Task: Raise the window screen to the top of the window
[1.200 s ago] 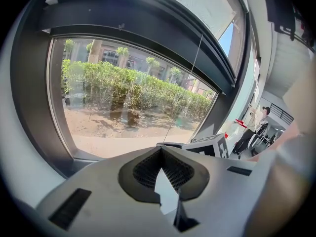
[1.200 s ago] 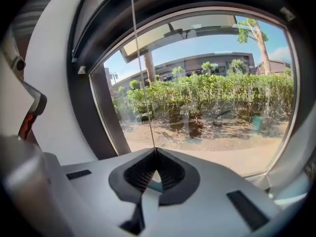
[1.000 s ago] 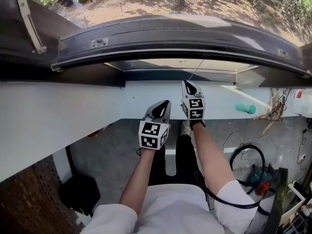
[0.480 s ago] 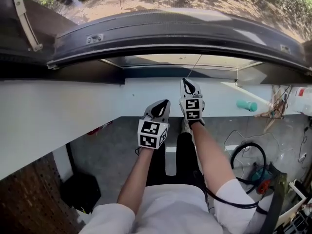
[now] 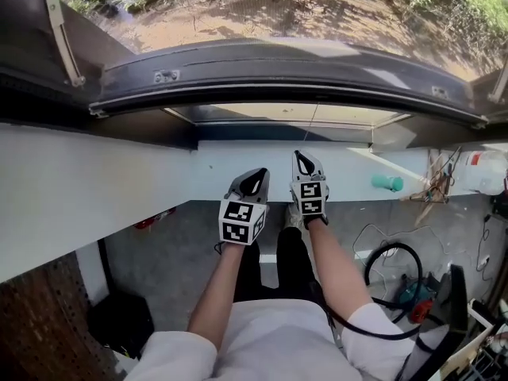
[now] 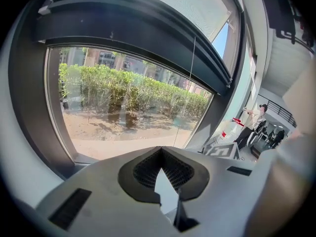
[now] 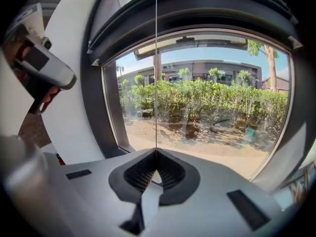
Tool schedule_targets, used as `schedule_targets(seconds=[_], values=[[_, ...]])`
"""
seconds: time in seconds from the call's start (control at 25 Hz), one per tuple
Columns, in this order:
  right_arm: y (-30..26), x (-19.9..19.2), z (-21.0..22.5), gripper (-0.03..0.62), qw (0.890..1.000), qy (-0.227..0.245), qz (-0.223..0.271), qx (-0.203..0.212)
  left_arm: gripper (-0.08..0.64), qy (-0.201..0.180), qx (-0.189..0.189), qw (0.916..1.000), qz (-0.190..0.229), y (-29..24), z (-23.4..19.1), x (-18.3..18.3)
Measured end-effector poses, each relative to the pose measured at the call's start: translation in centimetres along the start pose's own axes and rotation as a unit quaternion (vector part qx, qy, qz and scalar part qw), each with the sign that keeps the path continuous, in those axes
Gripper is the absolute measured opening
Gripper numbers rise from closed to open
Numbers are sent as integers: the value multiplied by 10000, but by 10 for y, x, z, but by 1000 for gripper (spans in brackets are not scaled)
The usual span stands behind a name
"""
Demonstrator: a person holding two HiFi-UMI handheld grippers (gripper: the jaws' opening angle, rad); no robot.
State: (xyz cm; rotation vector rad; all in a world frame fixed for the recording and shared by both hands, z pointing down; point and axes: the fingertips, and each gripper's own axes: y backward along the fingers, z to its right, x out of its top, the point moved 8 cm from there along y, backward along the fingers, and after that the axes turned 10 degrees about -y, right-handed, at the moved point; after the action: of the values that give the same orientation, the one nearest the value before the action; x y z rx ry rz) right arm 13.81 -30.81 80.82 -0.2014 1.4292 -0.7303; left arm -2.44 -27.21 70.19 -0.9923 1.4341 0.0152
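The window screen's dark rail (image 5: pixel 278 70) curves across the top of the opening, with mesh (image 6: pixel 192 4) above it in the left gripper view. A thin pull cord (image 7: pixel 156 73) hangs straight down from the rail into my right gripper (image 7: pixel 156 151), which is shut on it. In the head view the right gripper (image 5: pixel 302 155) sits over the white sill (image 5: pixel 119 181), and the cord (image 5: pixel 311 129) rises from its tips. My left gripper (image 5: pixel 255 173) hovers just left of it and a little nearer the person, shut with nothing in it (image 6: pixel 161 149).
A teal object (image 5: pixel 387 182), a tangle of wires (image 5: pixel 435 182) and a white bottle (image 5: pixel 484 169) lie on the sill to the right. A metal window stay (image 5: pixel 62 30) angles at far left. A black hose loop (image 5: pixel 397 268) lies on the floor. A person (image 6: pixel 252 127) stands far right.
The right gripper has drawn back a little from the window with the cord still in it. The left gripper has hardly moved. The head view has shifted slightly.
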Motion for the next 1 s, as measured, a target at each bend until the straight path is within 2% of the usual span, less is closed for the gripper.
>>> schedule_targets(seconds=[0.24, 0.36, 0.48, 0.68, 0.88, 1.0], values=[[31, 15, -8, -11, 9992, -266, 294, 96, 2, -60, 26, 9998, 161, 8, -5, 23], [49, 42, -17, -11, 9979, -14, 643, 32, 2, -113, 6, 9997, 199, 16, -2, 31], [57, 49, -27, -9, 9981, 188, 571, 108, 2, -128, -33, 9997, 228, 25, 2, 36], [71, 51, -23, -11, 9981, -122, 588, 122, 2, -281, -178, 9987, 390, 36, 9, 54], [98, 89, -31, -9, 9926, 412, 1105, 303, 2, -379, -341, 9971, 560, 47, 16, 65], [108, 106, -28, -9, 9896, 365, 1361, 285, 2, -329, -407, 9966, 637, 53, 16, 68]])
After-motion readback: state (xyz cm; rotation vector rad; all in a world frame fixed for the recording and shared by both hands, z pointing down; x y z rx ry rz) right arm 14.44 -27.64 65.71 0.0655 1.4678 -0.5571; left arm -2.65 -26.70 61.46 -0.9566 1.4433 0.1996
